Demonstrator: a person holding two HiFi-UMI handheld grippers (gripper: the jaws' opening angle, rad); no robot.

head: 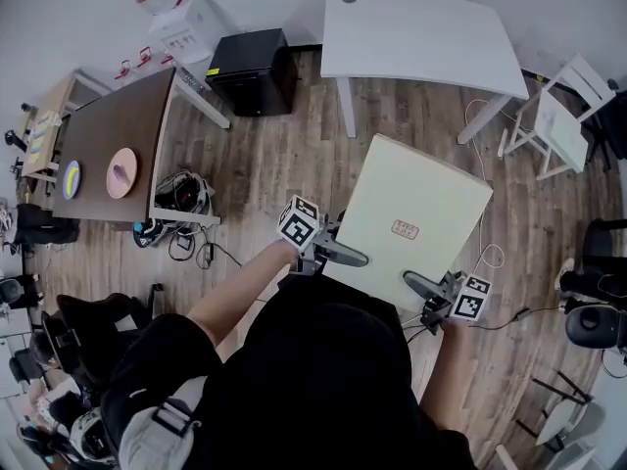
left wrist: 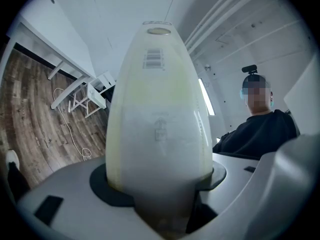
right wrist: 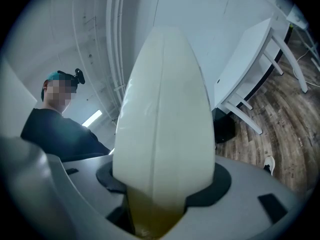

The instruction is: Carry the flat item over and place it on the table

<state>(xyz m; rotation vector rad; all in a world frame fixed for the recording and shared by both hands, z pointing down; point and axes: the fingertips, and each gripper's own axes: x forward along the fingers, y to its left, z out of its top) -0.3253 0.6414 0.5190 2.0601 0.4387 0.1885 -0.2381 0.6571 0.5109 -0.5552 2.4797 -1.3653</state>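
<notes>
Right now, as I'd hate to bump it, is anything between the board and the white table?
Nothing visible. Only bare floor lies between the board and the white table. The black box stands left of that path, the white chair right.

board point(head: 421, 204) between left gripper point(head: 351, 256) and right gripper point(head: 417, 283), table point(head: 421, 37) ahead, desk point(head: 110, 120) left.

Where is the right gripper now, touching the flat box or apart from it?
Touching. In the right gripper view, the jaws of the right gripper clamp the flat box with no gap at either side.
</notes>
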